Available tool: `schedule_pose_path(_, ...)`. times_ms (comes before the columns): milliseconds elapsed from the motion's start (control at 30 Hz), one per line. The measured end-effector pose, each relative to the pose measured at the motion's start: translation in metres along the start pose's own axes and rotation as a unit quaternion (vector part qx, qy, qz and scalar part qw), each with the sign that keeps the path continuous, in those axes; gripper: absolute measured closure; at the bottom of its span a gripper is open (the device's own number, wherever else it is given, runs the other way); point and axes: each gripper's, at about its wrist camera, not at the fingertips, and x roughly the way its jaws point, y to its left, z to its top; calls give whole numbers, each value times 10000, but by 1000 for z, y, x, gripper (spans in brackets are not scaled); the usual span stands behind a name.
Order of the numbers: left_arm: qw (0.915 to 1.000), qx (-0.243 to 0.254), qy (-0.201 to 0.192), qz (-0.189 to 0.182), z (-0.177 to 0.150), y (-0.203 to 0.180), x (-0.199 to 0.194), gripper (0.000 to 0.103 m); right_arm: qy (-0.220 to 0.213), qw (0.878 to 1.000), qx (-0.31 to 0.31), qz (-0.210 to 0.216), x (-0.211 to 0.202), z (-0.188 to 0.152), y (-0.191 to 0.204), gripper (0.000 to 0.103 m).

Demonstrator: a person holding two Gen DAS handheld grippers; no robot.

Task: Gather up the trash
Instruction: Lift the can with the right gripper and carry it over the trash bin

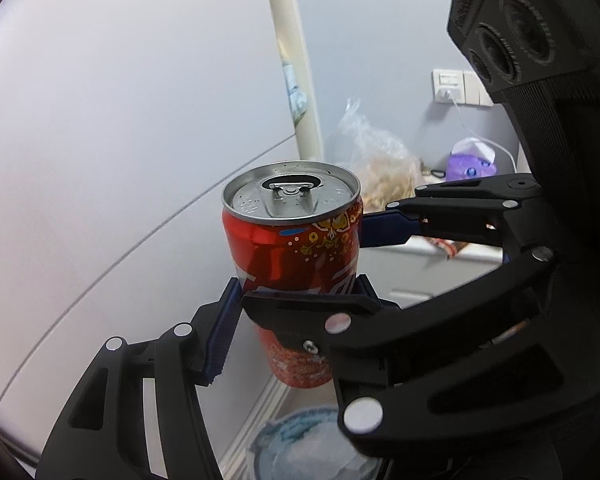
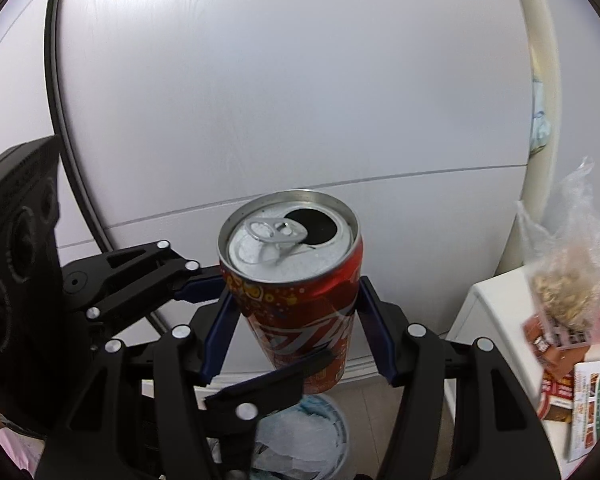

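Can (image 1: 296, 256), red, one of it, held upright in the air by both grippers at once, I'd guess so the opened top doesn't dribble. Left wrist view: left gripper (image 1: 298, 300) pinches it low on the body, right gripper (image 1: 380, 228) comes in from the side, pads against the upper wall. Bin (image 1: 300, 444) sits right underneath, one, lined. Right wrist view: right gripper (image 2: 296, 320) clamps the can's (image 2: 300, 304) sides, left gripper (image 2: 228, 336) crosses it. Same bin (image 2: 300, 440) below, so probably about to drop it. One plastic bag (image 2: 568, 272) of snacks on the white cabinet (image 2: 484, 308), plus some leaflets (image 2: 576, 380).
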Motion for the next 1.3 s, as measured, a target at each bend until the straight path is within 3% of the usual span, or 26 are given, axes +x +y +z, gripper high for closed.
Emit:
schedule_pose_path(500,9957,-476,790,-59,-87,17,23,48,876,9955,210,307,66,-59,20,47)
schedule_pose_path(867,9903,-661,1203,-208,-136,14,47,49,1385,9892,373,304,107,-90,14,47)
schedule_pose_path(1300,9785,-990,1730,-530,-182,12,85,49,1900,9792,639,323,140,-131,13,47)
